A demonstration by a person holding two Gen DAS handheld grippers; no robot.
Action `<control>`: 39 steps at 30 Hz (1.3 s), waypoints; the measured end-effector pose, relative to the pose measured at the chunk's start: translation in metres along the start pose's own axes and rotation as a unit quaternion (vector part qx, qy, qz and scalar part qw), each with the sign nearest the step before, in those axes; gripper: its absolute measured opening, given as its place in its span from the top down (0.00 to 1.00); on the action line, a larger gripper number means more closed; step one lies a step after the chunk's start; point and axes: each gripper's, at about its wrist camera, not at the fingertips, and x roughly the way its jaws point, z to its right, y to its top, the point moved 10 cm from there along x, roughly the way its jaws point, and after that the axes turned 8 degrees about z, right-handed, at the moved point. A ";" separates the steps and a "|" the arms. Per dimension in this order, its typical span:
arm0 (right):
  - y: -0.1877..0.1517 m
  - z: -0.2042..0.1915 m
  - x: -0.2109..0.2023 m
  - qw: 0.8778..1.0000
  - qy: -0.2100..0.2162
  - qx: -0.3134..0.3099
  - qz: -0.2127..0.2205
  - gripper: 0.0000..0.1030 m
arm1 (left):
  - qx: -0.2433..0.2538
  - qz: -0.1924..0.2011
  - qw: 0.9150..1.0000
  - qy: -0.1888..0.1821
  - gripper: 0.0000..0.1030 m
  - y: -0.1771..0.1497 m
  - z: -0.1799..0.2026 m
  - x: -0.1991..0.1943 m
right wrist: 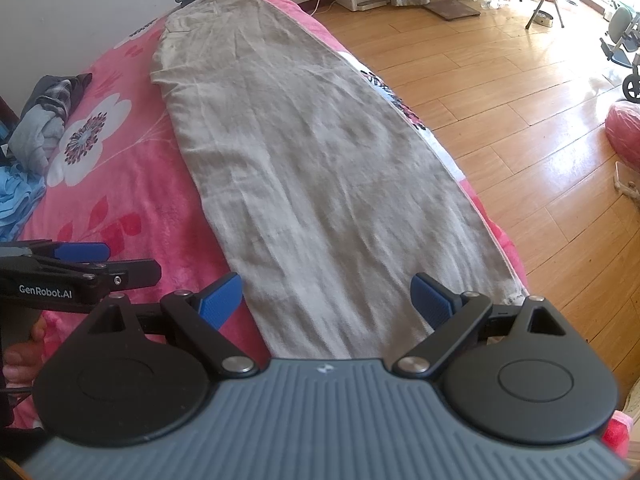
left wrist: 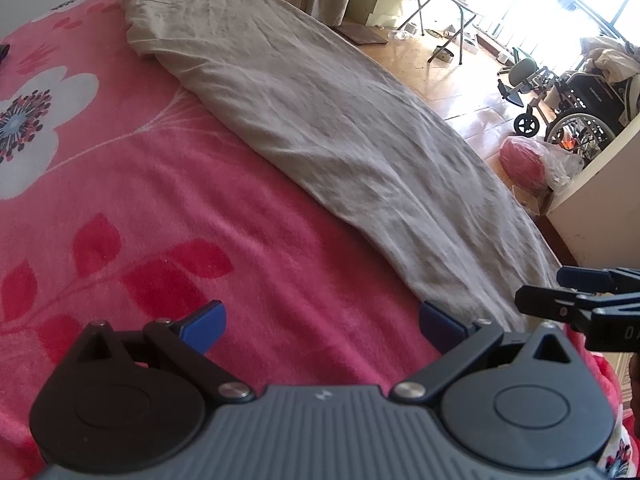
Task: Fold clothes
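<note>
Both grippers — left (left wrist: pixel 322 326), right (right wrist: pixel 326 300) — level at garment (right wrist: pixel 312 168) hem, fingers apart.

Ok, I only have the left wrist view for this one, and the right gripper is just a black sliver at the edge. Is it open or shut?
Observer: Open. The right gripper has its blue pads spread wide. The near end of the long beige linen garment lies between them, not pinched.
Operator: Does the garment hang off the bed's far side?
Observer: No. A strip of the pink floral blanket shows past its right edge.
Operator: Any other clothes around?
Observer: Yes. A heap of blue and plaid clothes lies on the blanket, left of the garment.
</note>
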 end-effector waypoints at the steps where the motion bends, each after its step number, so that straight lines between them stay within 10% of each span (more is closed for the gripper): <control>1: 0.000 0.000 0.000 1.000 0.000 0.000 0.000 0.11 | 0.000 0.000 1.000 0.000 0.00 0.000 0.000 0.000; 25: 0.024 0.003 0.005 0.999 0.004 -0.002 0.034 0.11 | 0.035 -0.015 0.999 0.014 0.01 -0.001 -0.002 0.010; 32: 0.065 0.021 0.021 0.997 0.031 -0.040 0.060 0.11 | 0.095 -0.046 0.993 -0.044 0.01 0.013 0.014 0.015; 39: 0.082 0.050 0.056 0.996 0.057 -0.042 0.057 0.13 | 0.005 -0.064 0.994 -0.093 0.10 0.004 0.031 0.041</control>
